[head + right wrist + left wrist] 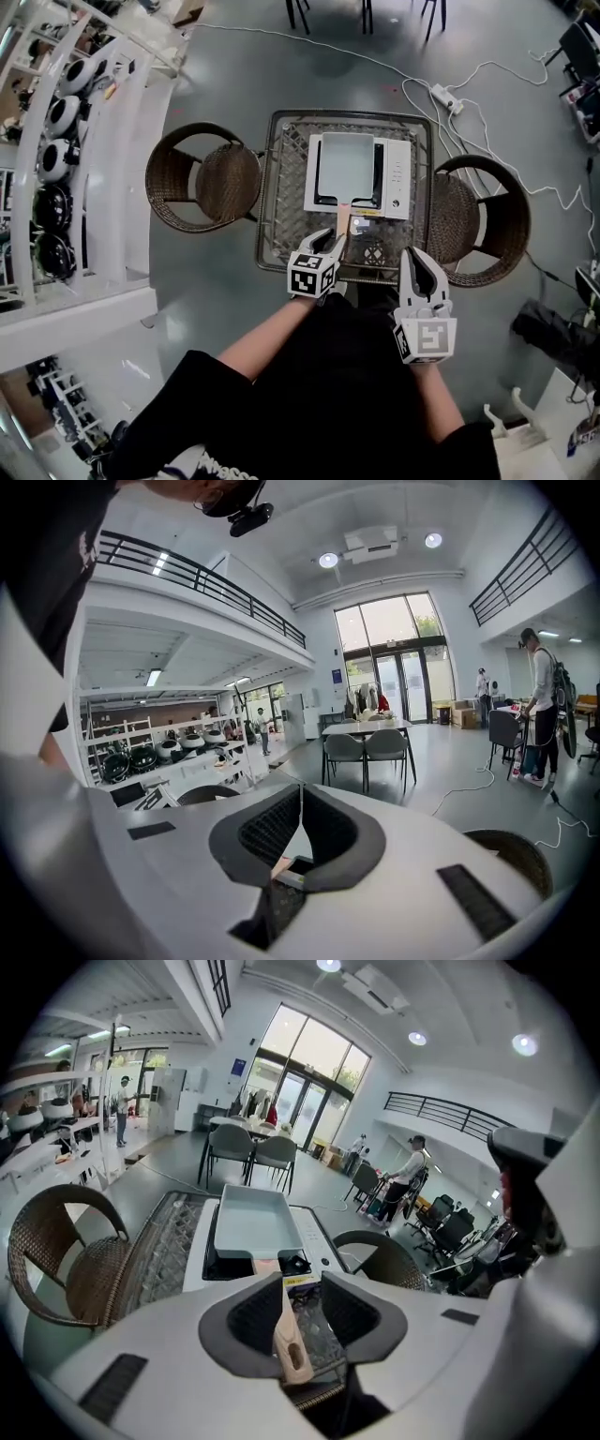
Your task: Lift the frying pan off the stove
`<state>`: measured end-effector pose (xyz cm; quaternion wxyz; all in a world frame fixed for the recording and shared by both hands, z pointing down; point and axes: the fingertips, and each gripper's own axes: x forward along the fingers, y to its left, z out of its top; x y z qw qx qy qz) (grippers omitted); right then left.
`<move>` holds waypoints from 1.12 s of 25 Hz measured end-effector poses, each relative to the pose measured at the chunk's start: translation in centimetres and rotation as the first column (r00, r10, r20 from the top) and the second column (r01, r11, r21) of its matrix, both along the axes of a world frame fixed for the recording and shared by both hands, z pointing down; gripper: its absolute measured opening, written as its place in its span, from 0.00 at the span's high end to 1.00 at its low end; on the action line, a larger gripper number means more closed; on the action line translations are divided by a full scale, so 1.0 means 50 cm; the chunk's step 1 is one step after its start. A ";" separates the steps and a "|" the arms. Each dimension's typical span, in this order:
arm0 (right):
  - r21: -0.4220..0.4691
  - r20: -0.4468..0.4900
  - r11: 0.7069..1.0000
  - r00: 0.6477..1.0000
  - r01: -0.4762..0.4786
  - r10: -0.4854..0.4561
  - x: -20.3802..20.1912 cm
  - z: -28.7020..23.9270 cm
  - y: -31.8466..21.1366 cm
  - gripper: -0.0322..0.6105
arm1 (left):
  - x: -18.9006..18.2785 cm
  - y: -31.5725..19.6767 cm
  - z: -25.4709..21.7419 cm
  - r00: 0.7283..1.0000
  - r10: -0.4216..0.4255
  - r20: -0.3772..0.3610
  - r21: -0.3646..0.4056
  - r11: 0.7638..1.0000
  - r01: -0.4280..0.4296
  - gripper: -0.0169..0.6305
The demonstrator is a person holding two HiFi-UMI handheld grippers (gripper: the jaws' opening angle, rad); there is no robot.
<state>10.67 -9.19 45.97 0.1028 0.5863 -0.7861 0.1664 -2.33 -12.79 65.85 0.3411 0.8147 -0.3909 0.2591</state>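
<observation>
Between the spread jaws of the left hand-held gripper (300, 1288) lies the frying pan handle (292, 1349), unpinched.

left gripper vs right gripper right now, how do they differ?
Fingers: the left gripper has them apart, the right gripper has them shut together. Contents: the pan handle lies between the left gripper's fingers, not clamped, while the right gripper holds nothing. Pose: in the head view the left gripper reaches to the handle and the right gripper hangs back from it. Both are white and point forward.
</observation>
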 end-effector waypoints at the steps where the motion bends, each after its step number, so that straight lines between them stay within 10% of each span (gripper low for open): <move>1: 0.000 0.007 1.000 1.000 -0.006 0.006 0.012 0.001 -0.014 0.90 | 0.007 -0.004 0.016 1.000 0.002 0.013 -0.022 1.000 -0.002 0.77; 17: -0.045 0.089 0.996 0.993 0.076 -0.071 0.122 0.080 -0.161 0.90 | 0.032 -0.059 0.200 0.984 -0.058 0.170 -0.243 0.965 0.099 0.59; 28: -0.096 0.123 0.995 0.992 0.040 -0.028 0.215 0.132 -0.213 0.90 | 0.080 -0.067 0.286 0.972 0.065 0.224 -0.413 0.910 0.035 0.59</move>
